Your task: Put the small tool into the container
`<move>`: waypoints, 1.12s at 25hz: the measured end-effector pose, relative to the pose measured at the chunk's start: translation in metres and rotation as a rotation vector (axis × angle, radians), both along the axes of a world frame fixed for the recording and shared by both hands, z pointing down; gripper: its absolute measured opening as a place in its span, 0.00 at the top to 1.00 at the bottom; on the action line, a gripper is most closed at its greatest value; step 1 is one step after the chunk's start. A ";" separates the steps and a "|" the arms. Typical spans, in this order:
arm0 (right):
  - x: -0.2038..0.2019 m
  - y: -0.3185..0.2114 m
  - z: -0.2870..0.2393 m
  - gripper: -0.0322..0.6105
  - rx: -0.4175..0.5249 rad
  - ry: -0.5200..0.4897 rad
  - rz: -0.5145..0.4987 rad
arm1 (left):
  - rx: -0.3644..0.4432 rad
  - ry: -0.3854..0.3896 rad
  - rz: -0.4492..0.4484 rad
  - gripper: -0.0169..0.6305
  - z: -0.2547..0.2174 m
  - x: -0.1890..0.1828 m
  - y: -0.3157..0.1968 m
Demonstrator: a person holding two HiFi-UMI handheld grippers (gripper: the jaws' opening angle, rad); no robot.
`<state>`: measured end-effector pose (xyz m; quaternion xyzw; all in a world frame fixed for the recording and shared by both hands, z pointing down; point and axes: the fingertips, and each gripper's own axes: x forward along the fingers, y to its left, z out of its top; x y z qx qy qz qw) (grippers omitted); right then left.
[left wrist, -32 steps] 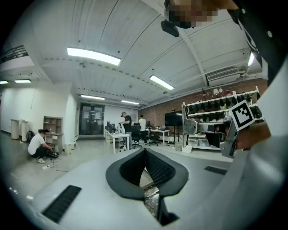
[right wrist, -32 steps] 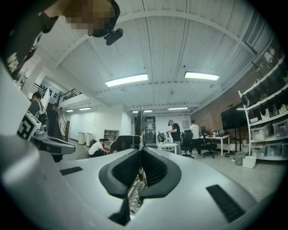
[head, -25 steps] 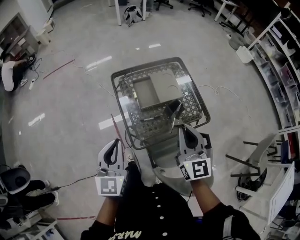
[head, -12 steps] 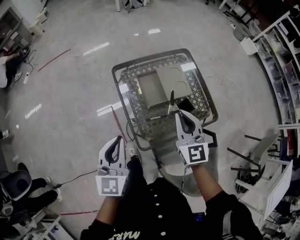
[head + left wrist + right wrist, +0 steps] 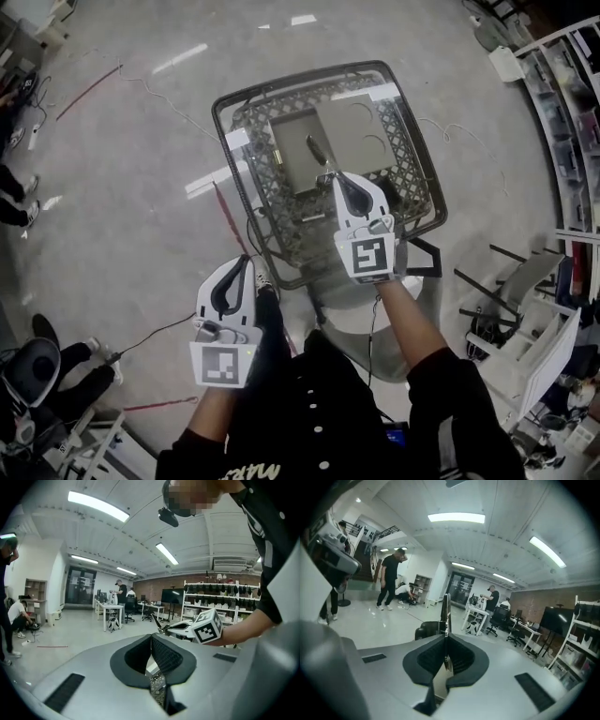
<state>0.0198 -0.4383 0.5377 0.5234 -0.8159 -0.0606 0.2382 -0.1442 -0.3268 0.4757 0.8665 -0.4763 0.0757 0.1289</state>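
My right gripper [image 5: 334, 176] is shut on the small tool [image 5: 315, 148], a thin metal piece with a dark handle. It holds the tool above the wire shopping cart [image 5: 413, 131], over the grey open container [image 5: 292, 159] lying in the basket. In the right gripper view the tool [image 5: 446, 609] stands upright, pinched between the closed jaws of the right gripper [image 5: 446, 638]. My left gripper [image 5: 246, 263] hangs back near my body, left of the cart, shut with nothing in it; the left gripper [image 5: 151, 638] shows the same in its own view.
A beige board [image 5: 356, 131] lies beside the container in the cart. Red and white cables [image 5: 220, 202] run over the floor to the left. Shelving [image 5: 572, 84] and a folding chair [image 5: 525, 291] stand at the right. People stand and sit far off.
My right gripper has carried the tool forward, from the cart's near edge to over the container. The left gripper has stayed near my body.
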 end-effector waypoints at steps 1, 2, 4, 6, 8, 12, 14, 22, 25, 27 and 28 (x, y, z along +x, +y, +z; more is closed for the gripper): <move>-0.002 -0.007 0.011 0.92 -0.016 0.033 0.000 | -0.008 -0.002 0.006 0.93 0.005 0.001 -0.003; -0.003 -0.013 0.023 0.92 -0.034 0.069 0.001 | -0.017 -0.002 0.009 0.93 0.010 0.002 -0.006; -0.005 -0.024 0.047 0.92 -0.067 0.135 -0.004 | -0.031 0.007 0.009 0.93 0.017 0.003 -0.011; -0.007 -0.034 0.071 0.92 -0.095 0.189 -0.015 | -0.043 0.015 0.011 0.93 0.025 0.006 -0.016; -0.009 -0.044 0.094 0.92 -0.124 0.237 -0.029 | -0.060 0.019 0.016 0.93 0.036 0.008 -0.021; -0.010 -0.059 0.144 0.92 -0.208 0.342 -0.053 | -0.083 -0.054 0.041 0.93 0.057 0.010 -0.021; -0.010 -0.067 0.164 0.92 -0.243 0.392 -0.054 | -0.087 -0.073 0.061 0.93 0.065 0.012 -0.020; -0.010 -0.092 0.211 0.92 -0.333 0.538 -0.019 | -0.151 -0.072 0.076 0.93 0.091 0.008 -0.018; -0.007 -0.099 0.225 0.92 -0.372 0.579 0.012 | -0.172 -0.095 0.090 0.93 0.101 0.003 -0.018; -0.005 -0.101 0.233 0.92 -0.389 0.626 0.013 | -0.176 -0.096 0.084 0.93 0.105 0.001 -0.019; -0.005 -0.101 0.237 0.92 -0.398 0.650 0.012 | -0.177 -0.092 0.080 0.93 0.106 0.000 -0.020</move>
